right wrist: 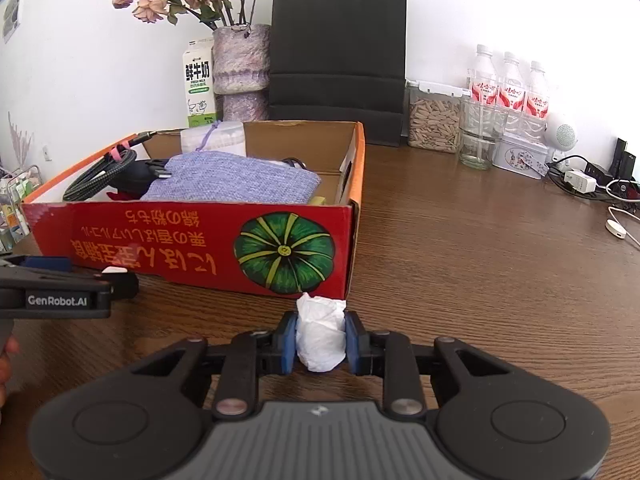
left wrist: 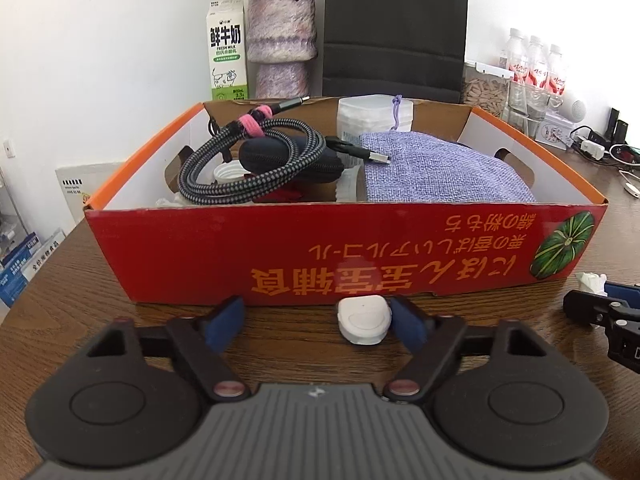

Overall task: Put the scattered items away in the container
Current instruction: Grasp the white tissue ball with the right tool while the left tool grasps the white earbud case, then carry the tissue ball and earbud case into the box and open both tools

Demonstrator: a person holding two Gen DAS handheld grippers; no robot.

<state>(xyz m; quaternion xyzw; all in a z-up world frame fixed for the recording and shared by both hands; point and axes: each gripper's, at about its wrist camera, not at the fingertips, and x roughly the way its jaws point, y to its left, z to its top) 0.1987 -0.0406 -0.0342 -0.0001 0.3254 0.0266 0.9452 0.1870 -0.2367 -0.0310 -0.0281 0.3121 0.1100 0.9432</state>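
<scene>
With my right gripper (right wrist: 321, 340) clamped on the crumpled tissue (right wrist: 321, 330), I'd lift it clear over the red box's wall (right wrist: 192, 248), while my left gripper (left wrist: 316, 322) stands open around the white case (left wrist: 364, 320).

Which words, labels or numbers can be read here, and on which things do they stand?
"鲜牛奶" and "FRESH MILK": milk carton.
"GenRobot.AI": left gripper, side.
Upside-down yellow Japanese print, hard to read: red cardboard box.
Water bottles: labels too small.
</scene>
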